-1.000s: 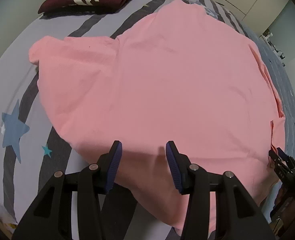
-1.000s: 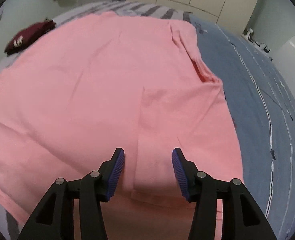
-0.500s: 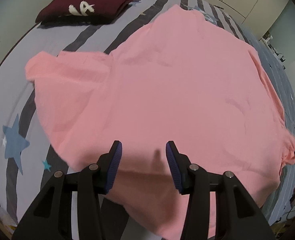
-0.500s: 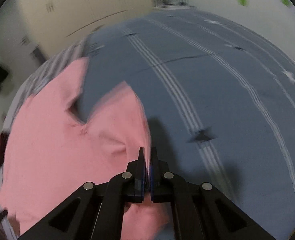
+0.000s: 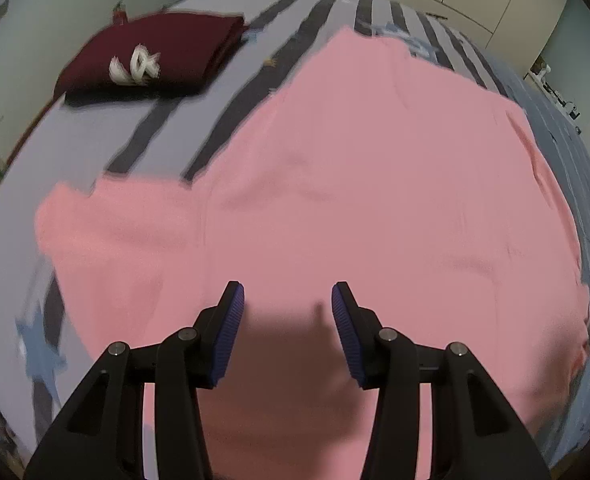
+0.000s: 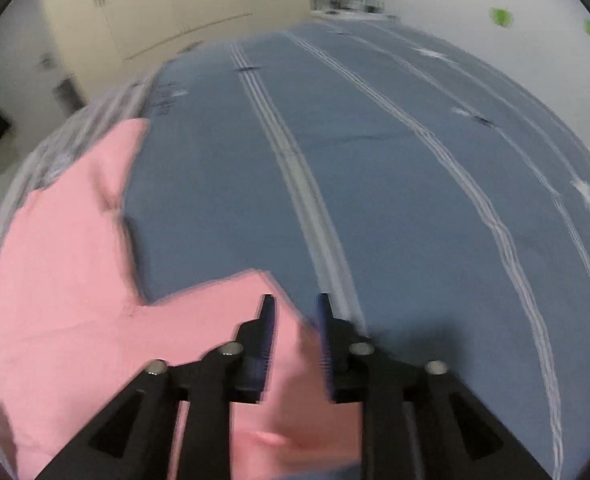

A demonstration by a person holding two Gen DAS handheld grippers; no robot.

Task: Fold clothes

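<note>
Here, nearest to you, your left gripper hung over the near part of the pink shirt, its jaws standing partly apart with nothing between the pads; it held no cloth, and only its shadow lay on the fabric below.

Your right gripper was at the right edge of the same shirt, where a sleeve stuck out over the blue cover. Its jaws were opening at this moment. Pink cloth showed in the gap between them, but the picture was blurred and the pads did not seem to press on it, so I judge that the sleeve was being let go and not held.

A little farther, the shirt lay spread flat on the bed, body wide open, with the left sleeve stretched out to the left over the striped sheet. No fold was visible in it yet.

At the far left, a dark red garment with a white print lay already folded into a neat rectangle, well apart from the pink one.

So, as I judge it, one piece was finished and the pink shirt was only laid out. The sleeves and the body all remained to be folded.
</note>
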